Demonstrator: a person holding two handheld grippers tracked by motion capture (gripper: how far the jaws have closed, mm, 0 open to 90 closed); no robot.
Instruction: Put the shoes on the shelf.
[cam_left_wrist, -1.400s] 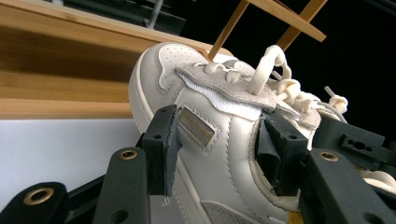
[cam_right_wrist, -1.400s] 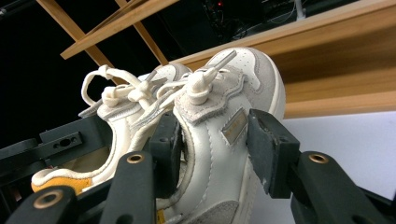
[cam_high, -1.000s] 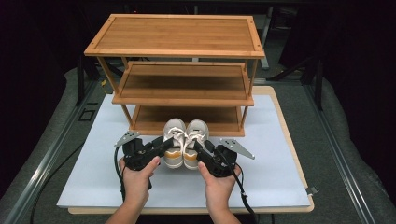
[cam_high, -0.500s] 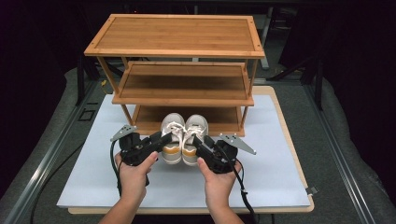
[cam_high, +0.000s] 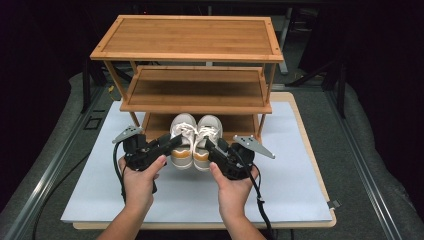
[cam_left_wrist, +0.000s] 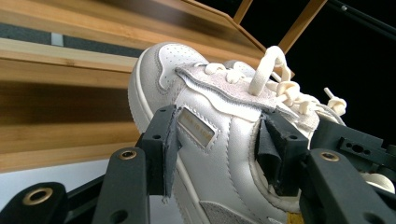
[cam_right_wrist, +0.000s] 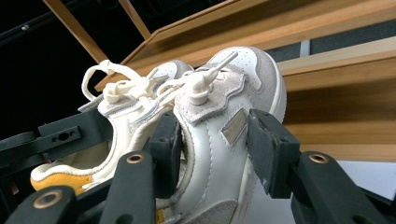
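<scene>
The left gripper (cam_high: 167, 145) is clamped across the side wall of the left sneaker (cam_high: 182, 142): in the left gripper view its pads (cam_left_wrist: 170, 149) press the white leather on either side, one jaw outside, the other inside the collar. The right gripper (cam_high: 212, 148) grips the right sneaker (cam_high: 206, 142) the same way, one pad (cam_right_wrist: 268, 154) on the outer side and the other within the opening. The two shoes hang side by side, touching, toes pointing at the wooden shoe rack (cam_high: 186, 55), their orange heel tabs toward the person.

Compared with a second ago, the pair has risen off the white mat (cam_high: 280, 185) and now sits higher against the rack, its toes overlapping the front of the lowest shelf (cam_high: 240, 122). Both hands (cam_high: 140, 182) have come up with it, and the grip of each gripper looks unchanged.
</scene>
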